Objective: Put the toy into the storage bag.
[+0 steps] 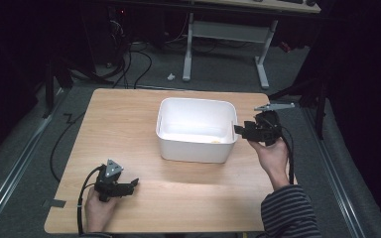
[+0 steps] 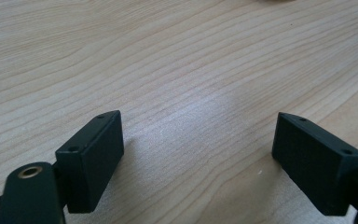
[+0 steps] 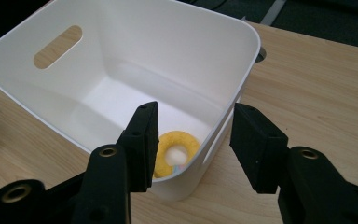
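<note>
1. No legible text, label, brand, number or sign appears on any surface in the three views.

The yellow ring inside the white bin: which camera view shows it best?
The right gripper view: the yellow ring lies close and sharp on the floor of the white bin, its hole plain. The high view gives a small yellowish speck there. The left gripper view looks at the bare table.
</note>
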Demonstrator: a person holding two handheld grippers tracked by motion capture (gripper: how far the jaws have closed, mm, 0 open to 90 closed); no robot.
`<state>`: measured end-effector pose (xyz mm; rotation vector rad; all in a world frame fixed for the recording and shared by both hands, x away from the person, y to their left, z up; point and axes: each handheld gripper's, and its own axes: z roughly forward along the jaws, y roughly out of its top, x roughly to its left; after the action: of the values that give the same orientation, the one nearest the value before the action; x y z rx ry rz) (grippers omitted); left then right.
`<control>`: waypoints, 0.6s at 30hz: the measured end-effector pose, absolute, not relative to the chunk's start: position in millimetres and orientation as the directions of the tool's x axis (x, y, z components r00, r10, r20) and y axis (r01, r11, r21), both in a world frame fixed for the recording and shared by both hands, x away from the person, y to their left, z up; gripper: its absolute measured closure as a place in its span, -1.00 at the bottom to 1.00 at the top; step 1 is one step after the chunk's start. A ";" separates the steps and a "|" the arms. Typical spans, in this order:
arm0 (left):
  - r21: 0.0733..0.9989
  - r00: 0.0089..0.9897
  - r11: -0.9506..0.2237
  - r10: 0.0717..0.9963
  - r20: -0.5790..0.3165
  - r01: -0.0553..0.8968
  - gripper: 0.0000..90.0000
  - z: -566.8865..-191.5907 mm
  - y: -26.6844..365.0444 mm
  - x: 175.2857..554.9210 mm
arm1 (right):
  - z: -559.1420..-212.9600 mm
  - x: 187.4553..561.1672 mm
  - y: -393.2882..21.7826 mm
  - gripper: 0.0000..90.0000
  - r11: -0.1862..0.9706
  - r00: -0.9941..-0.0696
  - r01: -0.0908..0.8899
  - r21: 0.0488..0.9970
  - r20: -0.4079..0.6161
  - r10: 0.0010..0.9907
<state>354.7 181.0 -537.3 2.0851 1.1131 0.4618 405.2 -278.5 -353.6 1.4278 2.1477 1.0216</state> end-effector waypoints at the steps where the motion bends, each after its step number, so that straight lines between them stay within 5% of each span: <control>1: 0.734 0.563 -0.370 0.826 -0.020 0.569 -0.62 -537.4 181.0 354.7 | -352.5 404.0 -280.1 0.16 0.224 -0.420 0.637 0.738 0.089 0.903; 18: 0.734 0.563 -0.370 0.826 -0.020 0.569 -0.62 -537.3 181.0 354.7 | -345.1 386.2 -300.0 0.15 0.206 -0.399 0.621 0.756 0.078 0.914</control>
<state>354.7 181.0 -537.3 2.0849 1.1133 0.4616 386.2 -300.0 -345.1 1.4295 2.0999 1.0304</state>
